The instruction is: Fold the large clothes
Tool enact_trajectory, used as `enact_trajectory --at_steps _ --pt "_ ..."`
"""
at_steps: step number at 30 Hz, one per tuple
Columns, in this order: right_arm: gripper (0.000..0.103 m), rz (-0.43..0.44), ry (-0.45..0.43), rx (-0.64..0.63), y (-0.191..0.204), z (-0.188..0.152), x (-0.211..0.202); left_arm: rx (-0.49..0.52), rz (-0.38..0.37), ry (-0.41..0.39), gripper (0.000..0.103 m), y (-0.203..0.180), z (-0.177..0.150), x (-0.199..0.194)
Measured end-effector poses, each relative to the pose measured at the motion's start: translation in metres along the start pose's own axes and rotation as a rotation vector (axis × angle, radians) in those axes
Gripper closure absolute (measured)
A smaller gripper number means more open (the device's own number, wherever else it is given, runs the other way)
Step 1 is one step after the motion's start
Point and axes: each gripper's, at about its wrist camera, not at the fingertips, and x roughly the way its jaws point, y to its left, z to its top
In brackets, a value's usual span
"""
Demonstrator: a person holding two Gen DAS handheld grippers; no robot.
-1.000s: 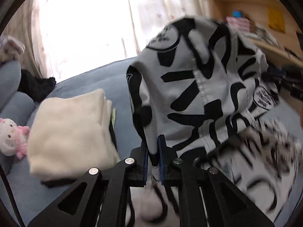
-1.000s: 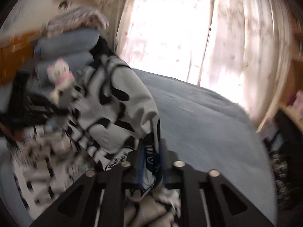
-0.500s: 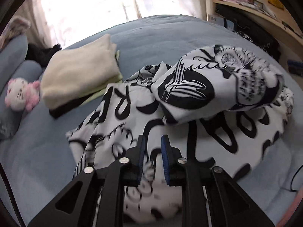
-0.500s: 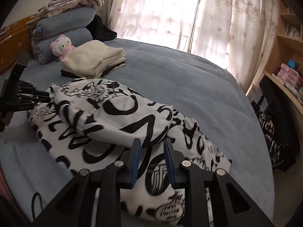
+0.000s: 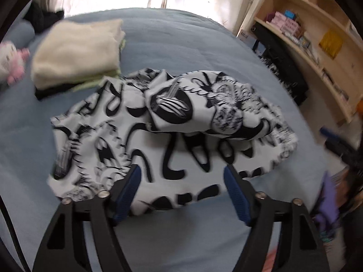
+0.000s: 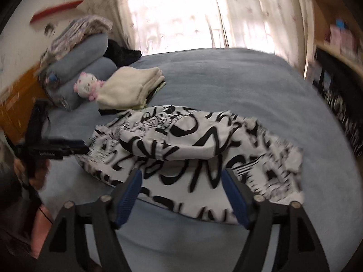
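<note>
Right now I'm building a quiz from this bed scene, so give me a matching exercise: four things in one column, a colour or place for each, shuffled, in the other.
Things:
1. printed garment
2. folded towel stack
3. plush cat toy
4. wooden shelf unit

Descriptions:
A. cream, folded on the blue bed
B. pink and white, against the blue pillows
C. black-and-white pattern, lying loose on the bed
D. beside the bed, holding small boxes

Pairs: 1-C, 2-A, 3-B, 4-D
</note>
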Motion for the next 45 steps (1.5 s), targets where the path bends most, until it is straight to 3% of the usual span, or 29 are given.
enact_trajectory --at_steps 4,10,14,20,27,29,31,33,35,38,41,44,45 --pt "0.028 0.122 0.057 0.192 -0.018 -0.001 0.030 -0.115 -0.136 0.049 0.026 0.013 0.010 0.020" --pt "0.028 0.293 0.127 0.516 -0.063 -0.002 0.097 -0.271 -0.242 0.087 0.026 0.049 0.030 0.060" --pt "0.028 0.333 0.166 0.639 -0.088 0.000 0.142 -0.351 -0.334 0.098 0.026 0.074 0.046 0.084" --pt "0.028 0.391 0.188 0.742 -0.106 0.005 0.196 -0.368 -0.395 0.121 0.025 0.088 0.062 0.120" --pt "0.029 0.402 0.157 0.716 -0.108 0.018 0.227 -0.347 -0.390 0.125 0.025 0.086 0.082 0.158" --pt "0.042 0.363 0.127 0.646 -0.103 0.028 0.225 -0.357 -0.378 0.095 0.025 0.086 0.090 0.161" --pt "0.083 0.309 0.110 0.536 -0.096 0.041 0.221 -0.355 -0.355 0.049 0.029 0.086 0.101 0.160" --pt "0.096 0.279 0.073 0.460 -0.093 0.051 0.212 -0.330 -0.323 -0.020 0.047 0.079 0.112 0.153" --pt "0.096 0.254 -0.013 0.389 -0.090 0.060 0.192 -0.295 -0.324 -0.082 0.066 0.072 0.116 0.144" --pt "0.097 0.240 -0.052 0.339 -0.093 0.057 0.179 -0.214 -0.298 -0.168 0.074 0.056 0.110 0.130" --pt "0.096 0.224 0.059 0.385 -0.104 0.034 0.198 -0.197 -0.266 -0.077 0.079 0.047 0.092 0.146" --pt "0.088 0.252 0.141 0.433 -0.110 0.008 0.208 -0.235 -0.238 0.014 0.077 0.051 0.075 0.162" --pt "0.080 0.273 0.150 0.456 -0.111 0.003 0.206 -0.269 -0.251 0.025 0.074 0.055 0.070 0.164"
